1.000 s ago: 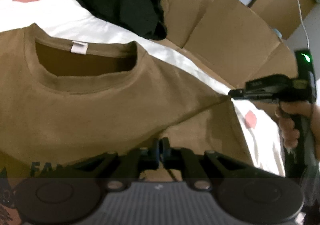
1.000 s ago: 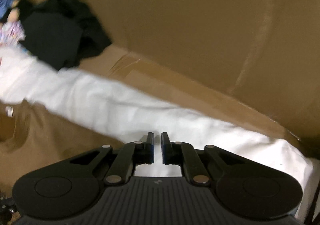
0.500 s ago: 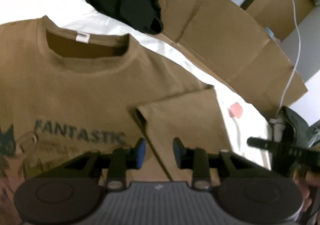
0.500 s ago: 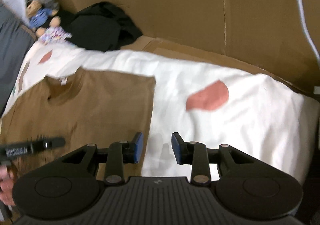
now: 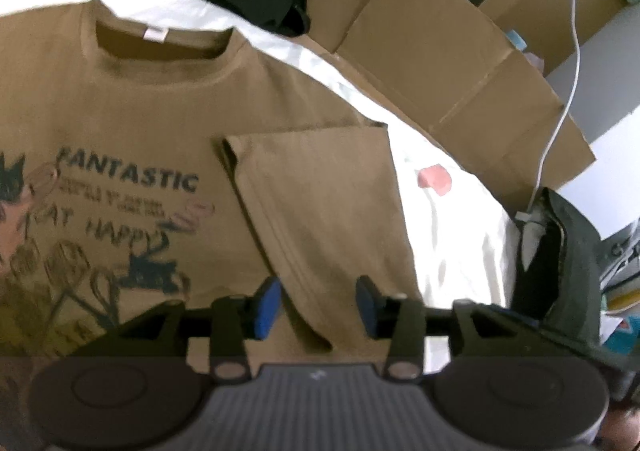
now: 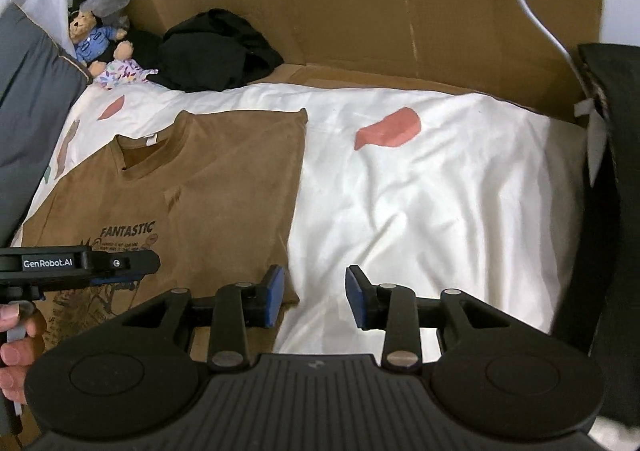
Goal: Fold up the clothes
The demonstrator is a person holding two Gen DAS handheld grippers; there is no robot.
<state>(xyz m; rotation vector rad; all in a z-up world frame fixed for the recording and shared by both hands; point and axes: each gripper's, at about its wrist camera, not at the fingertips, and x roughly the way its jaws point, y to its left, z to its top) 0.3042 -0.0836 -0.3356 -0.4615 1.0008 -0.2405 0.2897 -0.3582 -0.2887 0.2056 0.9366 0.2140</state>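
Let go of brown T-shirt (image 5: 132,123) since a second ago; sleeve (image 5: 320,187) folded inward, lying flat. Left gripper (image 5: 318,305), right gripper (image 6: 315,297) both apart, empty. One side fold seemingly done.

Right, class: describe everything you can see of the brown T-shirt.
The brown T-shirt is soft knit cloth with a ribbed round collar, a white neck tag and dark print reading FANTASTIC. It lies flat, front up, on the white sheet. One sleeve side is folded inward over the chest, leaving a straight edge. Neither gripper touches it.
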